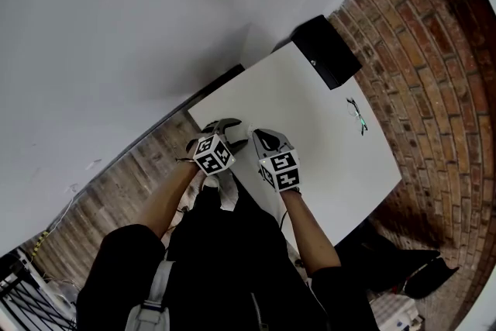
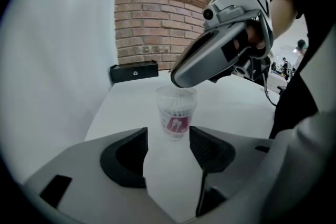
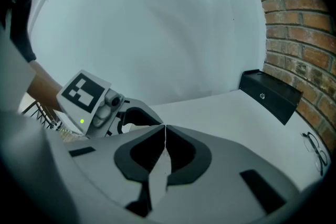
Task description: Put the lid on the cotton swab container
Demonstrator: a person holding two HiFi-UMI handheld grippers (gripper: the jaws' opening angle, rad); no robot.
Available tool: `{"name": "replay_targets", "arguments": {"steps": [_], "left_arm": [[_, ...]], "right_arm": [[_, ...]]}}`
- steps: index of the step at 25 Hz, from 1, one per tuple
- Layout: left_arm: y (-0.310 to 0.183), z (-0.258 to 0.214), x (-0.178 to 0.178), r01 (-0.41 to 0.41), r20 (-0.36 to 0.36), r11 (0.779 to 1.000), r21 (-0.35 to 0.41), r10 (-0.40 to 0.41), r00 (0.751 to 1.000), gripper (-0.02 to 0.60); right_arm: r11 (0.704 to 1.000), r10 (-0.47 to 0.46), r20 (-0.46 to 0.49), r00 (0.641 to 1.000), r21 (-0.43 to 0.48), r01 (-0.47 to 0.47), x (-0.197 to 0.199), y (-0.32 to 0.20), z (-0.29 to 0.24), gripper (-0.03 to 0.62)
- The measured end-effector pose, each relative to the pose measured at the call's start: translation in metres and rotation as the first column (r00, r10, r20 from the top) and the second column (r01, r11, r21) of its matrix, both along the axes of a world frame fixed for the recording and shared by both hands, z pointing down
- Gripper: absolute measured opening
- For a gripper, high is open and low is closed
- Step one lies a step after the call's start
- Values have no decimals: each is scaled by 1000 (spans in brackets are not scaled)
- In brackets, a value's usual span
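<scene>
— Where is the cotton swab container [image 2: 177, 111]?
— Upright on the white table [image 2: 231, 107], just ahead of the left gripper [image 2: 168, 135], whose jaws stand apart and clear of it. The right gripper [image 3: 165, 127], jaws closed tip to tip, noses down at its rim (no lid I can make out).
— Handling?
— Probably light, thin clear plastic: tippy and slippery. Steady it low on the wall, gently.

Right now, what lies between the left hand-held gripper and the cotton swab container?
Nothing but bare table before the container, per the left gripper view.
</scene>
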State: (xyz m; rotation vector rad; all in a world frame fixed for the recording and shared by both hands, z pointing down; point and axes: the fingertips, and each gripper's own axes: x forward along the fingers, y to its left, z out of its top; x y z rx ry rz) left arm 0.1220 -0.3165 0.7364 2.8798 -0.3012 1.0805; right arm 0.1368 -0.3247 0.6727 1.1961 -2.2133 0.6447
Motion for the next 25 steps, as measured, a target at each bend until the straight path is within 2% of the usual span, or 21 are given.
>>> {"name": "replay_targets", "arguments": {"steps": [2,4,6,8,12,14,20,25], "left_arm": [[0,2,0,-111,36,994,6,111,993,238],[2,4,4,-222,76,975,7,221,972,241],[5,3,9,-283,82,959,9,282,956,242],[7,1,13,-312,81,950,13,310,947,242],[10,-2,19,-324,64,946,16,323,944,242],[12,-3,20,-318,56,948,15,317,947,241],[13,-2,21,-282,31,959,14,282,959,238],[12,-2,22,-249,13,968,11,249,968,235]], "right_arm": [[1000,-8,-6,1000,-6,8,0,0,2,23],[999,-30,-21,999,-15,30,-1,0,4,23],[997,-77,-31,997,-28,76,-3,2,6,23],[989,-144,-35,989,-50,142,-6,5,7,23],[962,-261,-49,964,-97,256,-6,11,8,23],[952,-290,-50,956,-116,283,-7,12,8,23],[971,-232,-34,972,-77,229,-7,11,3,23],[972,-226,-48,973,-72,222,-14,18,6,23]]}}
